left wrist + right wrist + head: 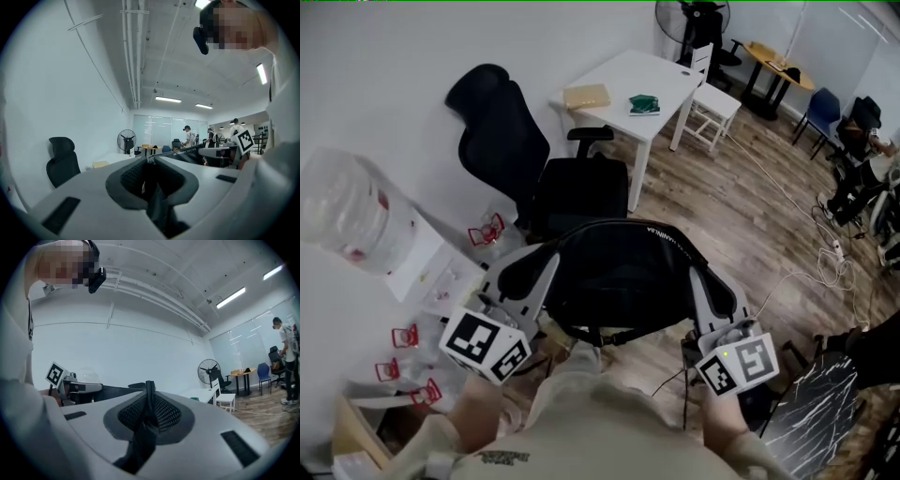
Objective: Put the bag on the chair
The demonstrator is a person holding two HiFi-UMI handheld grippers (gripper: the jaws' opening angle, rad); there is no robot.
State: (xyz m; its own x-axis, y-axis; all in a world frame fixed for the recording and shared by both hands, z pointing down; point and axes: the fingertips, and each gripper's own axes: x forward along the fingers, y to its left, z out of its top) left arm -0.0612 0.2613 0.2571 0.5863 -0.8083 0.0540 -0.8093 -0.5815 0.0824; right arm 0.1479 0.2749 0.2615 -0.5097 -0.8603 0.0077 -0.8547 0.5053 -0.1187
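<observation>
I hold a black bag (623,277) up in front of me, above the wooden floor. My left gripper (542,267) grips its left side and my right gripper (701,277) its right side. In the left gripper view the jaws (152,176) are shut on a fold of the bag's black fabric (157,206). The right gripper view shows the right gripper (149,404) shut on a black strap (143,437) of the bag. The black office chair (572,187) stands just beyond the bag, against the white wall, with its seat facing me.
A white table (661,70) with a box and a green item stands behind the chair, with a white chair (712,103) beside it. A large water bottle (347,216) and red clutter lie at the left. Cables (825,262) run over the floor at the right.
</observation>
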